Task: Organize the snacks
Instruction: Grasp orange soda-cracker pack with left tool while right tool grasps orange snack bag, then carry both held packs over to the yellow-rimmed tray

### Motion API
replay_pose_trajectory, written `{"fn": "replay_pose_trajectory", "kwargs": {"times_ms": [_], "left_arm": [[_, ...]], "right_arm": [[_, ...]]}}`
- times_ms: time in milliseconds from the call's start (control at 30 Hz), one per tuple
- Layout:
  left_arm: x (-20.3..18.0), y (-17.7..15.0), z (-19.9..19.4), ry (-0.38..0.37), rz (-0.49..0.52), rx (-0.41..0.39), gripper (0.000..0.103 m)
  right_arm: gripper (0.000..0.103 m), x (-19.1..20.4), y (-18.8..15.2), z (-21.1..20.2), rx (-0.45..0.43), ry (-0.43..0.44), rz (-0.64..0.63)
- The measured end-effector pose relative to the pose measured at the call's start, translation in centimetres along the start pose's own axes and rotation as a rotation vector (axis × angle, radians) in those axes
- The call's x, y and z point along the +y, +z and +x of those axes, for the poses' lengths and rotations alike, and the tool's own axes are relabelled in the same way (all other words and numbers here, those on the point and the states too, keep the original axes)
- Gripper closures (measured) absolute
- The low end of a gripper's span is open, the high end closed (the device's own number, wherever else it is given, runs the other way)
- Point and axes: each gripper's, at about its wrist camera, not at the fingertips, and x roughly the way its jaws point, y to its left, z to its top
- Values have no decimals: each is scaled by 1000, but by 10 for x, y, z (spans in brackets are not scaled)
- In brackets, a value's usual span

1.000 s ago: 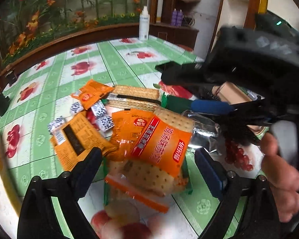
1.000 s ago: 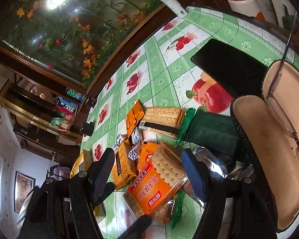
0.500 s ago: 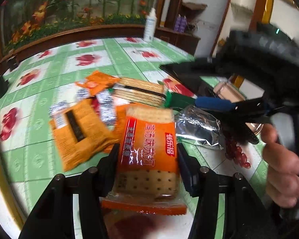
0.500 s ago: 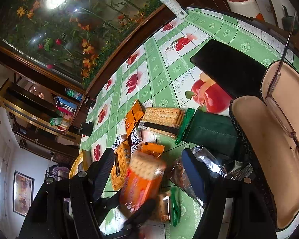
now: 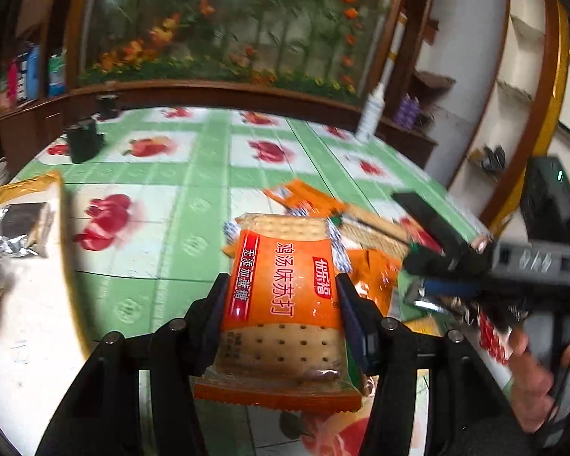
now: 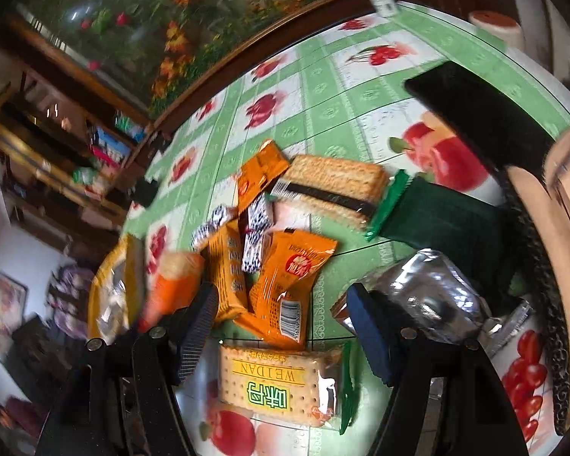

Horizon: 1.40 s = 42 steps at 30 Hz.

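My left gripper (image 5: 281, 296) is shut on an orange cracker pack (image 5: 281, 285) with red Chinese print and holds it lifted above the table. The same pack shows blurred at the left of the right wrist view (image 6: 173, 285). My right gripper (image 6: 281, 326) is open and empty above a pile of snacks: an orange packet (image 6: 288, 285), a yellow-green WEIDAN cracker pack (image 6: 273, 387), a clear-wrapped cracker stack (image 6: 330, 186), a dark green packet (image 6: 437, 216), a silver foil packet (image 6: 425, 296) and small black-and-white candies (image 6: 254, 235).
A yellow-rimmed tray (image 5: 62, 250) with foil packets (image 5: 15, 228) sits at the left. A black flat object (image 6: 478, 114) and an open glasses case (image 6: 543, 228) lie at the right. A white bottle (image 5: 372, 114) and a dark cup (image 5: 81, 140) stand far back on the green fruit-print tablecloth (image 5: 193, 190).
My left gripper closed on the orange cracker pack, lifted it from the pile and swung left toward the tray. My right gripper has dropped lower over the pile and stays open.
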Motion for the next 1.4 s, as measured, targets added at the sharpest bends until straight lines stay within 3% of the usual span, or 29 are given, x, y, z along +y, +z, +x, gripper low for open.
{"fn": "replay_pose_trajectory", "kwargs": {"times_ms": [267, 367, 433, 467, 500, 867, 1267, 1400], "left_arm": [[3, 0, -3, 29, 2, -18, 49], [2, -1, -4, 39, 6, -23, 49], [2, -2, -4, 48, 14, -26, 49], [2, -2, -4, 50, 16, -25, 49], [1, -2, -4, 50, 15, -24, 49], [2, -3, -5, 64, 20, -37, 49], [-5, -3, -19, 80, 47, -109, 49], [-1, -4, -27, 58, 10, -122, 49]], "right_arm": [[31, 18, -1, 32, 15, -122, -104], [32, 36, -6, 43, -6, -222, -228], [59, 46, -14, 46, -26, -302, -310], [60, 47, -15, 44, -33, -297, -319], [68, 45, -16, 43, -33, -290, -309], [68, 32, -9, -2, -194, -220, -231], [68, 53, -21, -8, -203, -135, -301], [68, 55, -24, -4, -180, -113, -308]]}}
